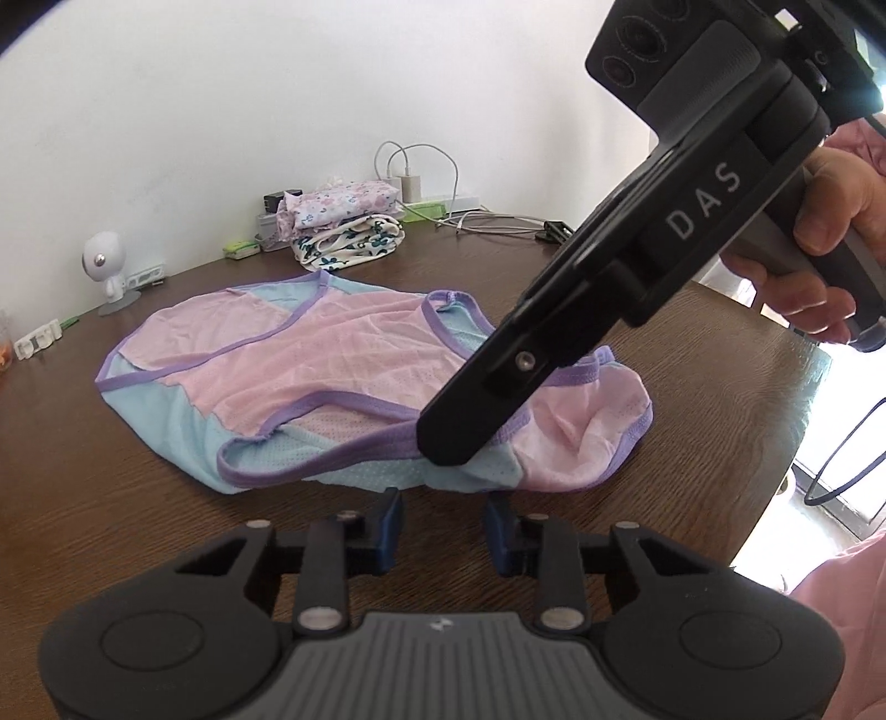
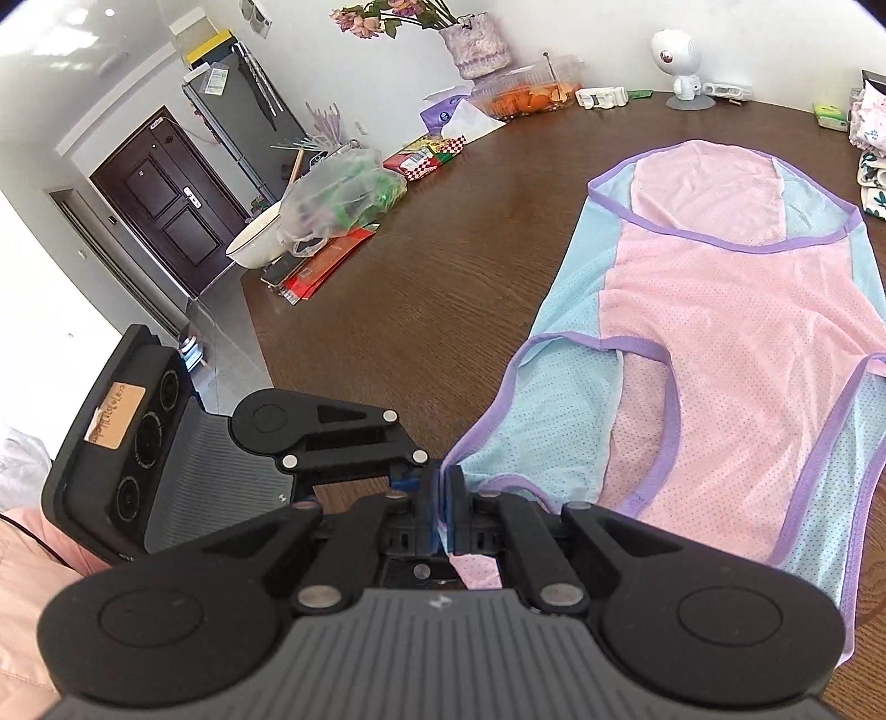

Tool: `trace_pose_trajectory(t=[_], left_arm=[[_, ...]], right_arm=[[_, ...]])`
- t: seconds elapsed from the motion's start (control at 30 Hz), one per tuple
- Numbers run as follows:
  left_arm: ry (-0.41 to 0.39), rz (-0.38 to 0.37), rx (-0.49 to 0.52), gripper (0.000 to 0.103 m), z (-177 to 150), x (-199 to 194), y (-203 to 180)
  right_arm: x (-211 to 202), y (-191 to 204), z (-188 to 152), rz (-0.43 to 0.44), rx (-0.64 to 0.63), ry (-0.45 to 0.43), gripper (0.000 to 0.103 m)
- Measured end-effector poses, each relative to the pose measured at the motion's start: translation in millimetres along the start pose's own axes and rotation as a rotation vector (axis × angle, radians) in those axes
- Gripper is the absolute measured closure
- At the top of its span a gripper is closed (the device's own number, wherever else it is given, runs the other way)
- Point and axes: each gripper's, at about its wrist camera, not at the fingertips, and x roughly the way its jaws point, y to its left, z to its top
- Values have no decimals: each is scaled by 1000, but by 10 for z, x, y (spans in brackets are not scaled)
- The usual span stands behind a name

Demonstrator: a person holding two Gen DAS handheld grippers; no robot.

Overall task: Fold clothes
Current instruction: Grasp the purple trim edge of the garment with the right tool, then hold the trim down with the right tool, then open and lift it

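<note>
1. Containers: on the brown table (image 2: 421, 266), beyond the garment's far-left side in the right wrist view, a clear plastic box (image 2: 526, 88) holds orange pieces of food. Further left, a white bowl (image 2: 260, 243) sits partly under a clear plastic bag (image 2: 338, 199) with green contents; what the bowl holds cannot be seen. A woven pot (image 2: 482, 44) behind the box holds pink flowers.
2. Counts: one garment (image 1: 343, 354) lies spread on the table, a pink and pale-blue mesh piece edged in purple. Beyond its far edge sits one stack of folded floral clothes (image 1: 343, 221); at least two pieces show in it. One small white figurine (image 1: 105, 266) stands left of that stack. Two grippers are in view.
3. Direction: in the right wrist view the garment's long axis runs away from the camera, toward the figurine; in the left wrist view it stretches left to right.
4. Right gripper (image 2: 446, 498): its jaws are pressed together on the garment's near blue edge, with pink fabric bunched behind the pads. A hand (image 1: 819, 243) holds its handle.
5. Left gripper (image 1: 443, 526): its jaws stand a little apart just short of the garment's near edge, nothing visibly between them.
</note>
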Motion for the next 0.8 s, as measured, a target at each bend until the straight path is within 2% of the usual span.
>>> trace_pose_trajectory(t=[0.03,0.1,0.3,0.33,0.37,0.4,0.43,0.47,0.5,0.57,0.63,0.7,0.77,0.8], left_arm=[[-2,-3,10,92,-4,-1,-12],[-5,-10,31,99,-12,-2,-35],[24,-38,54,101,-93,-56,-51],[28,-40,43,95,-112,-81,-34],[35,-42,25,93,-127,-105,-7],[31,-40,15,78,-143,-138,13],[27,-37,6,57,-159,-173,32],[17,-25,1,49,-167,-200,40],[7,-25,-5,44,-160,-216,49],[-13,-27,-18,46,-142,-245,68],[-17,-41,-33,52,-109,-222,84],[-13,-46,-35,68,-87,-177,95],[-17,-48,-42,75,-77,-149,104],[-21,-54,-47,82,-72,-140,111]], right_arm=[[7,-2,1,5,3,0,101],[19,-6,2,13,7,0,101],[-5,-37,-3,12,14,-15,101],[-21,-52,-7,12,17,-19,101],[-32,-63,-9,12,20,-21,101],[-41,-74,-11,13,23,-24,101],[-47,-79,-15,15,25,-25,101],[-50,-84,-19,16,26,-25,101],[-53,-89,-24,18,27,-26,100],[-49,-97,-30,24,30,-25,100],[-41,-96,-31,30,32,-23,100],[-25,-80,-36,34,28,-19,100],[-9,-68,-44,33,24,-14,100],[0,-65,-45,34,23,-11,100]])
